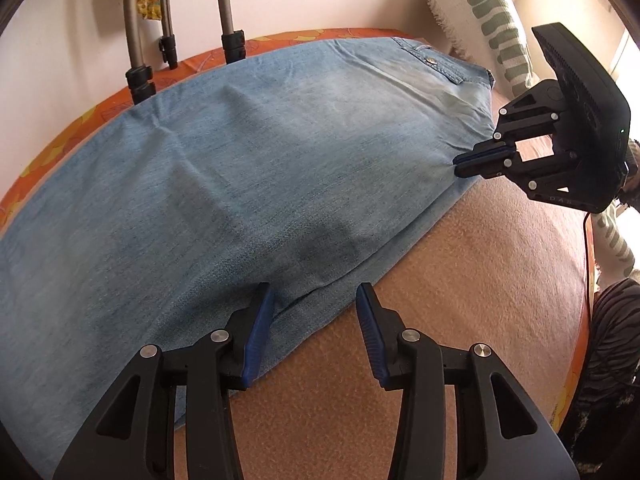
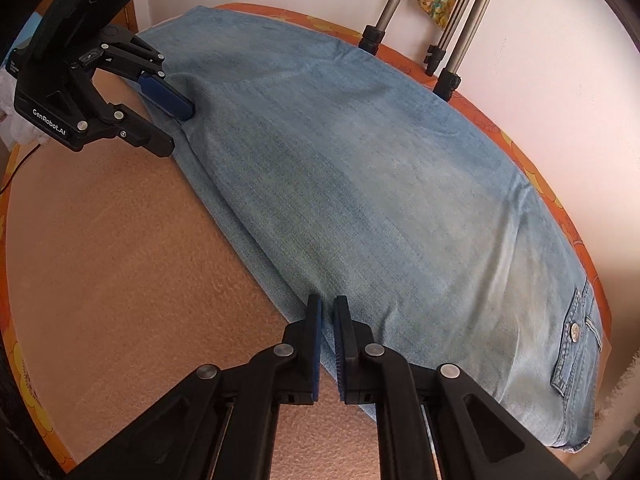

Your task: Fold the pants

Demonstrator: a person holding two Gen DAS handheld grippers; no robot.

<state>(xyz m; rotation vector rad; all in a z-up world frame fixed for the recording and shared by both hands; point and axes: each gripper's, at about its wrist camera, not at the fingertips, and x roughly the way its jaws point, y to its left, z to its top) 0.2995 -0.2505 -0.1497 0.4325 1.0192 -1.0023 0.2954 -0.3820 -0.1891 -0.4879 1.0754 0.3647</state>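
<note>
Light blue denim pants (image 1: 248, 168) lie flat, folded lengthwise, on a tan blanket (image 1: 460, 280); they also show in the right wrist view (image 2: 380, 184), with a buttoned back pocket (image 2: 576, 344) at the waist end. My left gripper (image 1: 316, 300) is open, its jaws straddling the pants' near edge; it also shows in the right wrist view (image 2: 176, 128). My right gripper (image 2: 328, 312) is shut on the pants' near edge close to the waist; it also shows in the left wrist view (image 1: 460, 164), pinching the denim.
Tripod legs (image 1: 228, 20) stand against the white wall behind the bed. An orange flowered sheet (image 1: 80, 120) borders the far edge. A white pillow with green stripes (image 1: 488, 12) lies beyond the waist end. A person's striped clothing (image 1: 612, 340) is at right.
</note>
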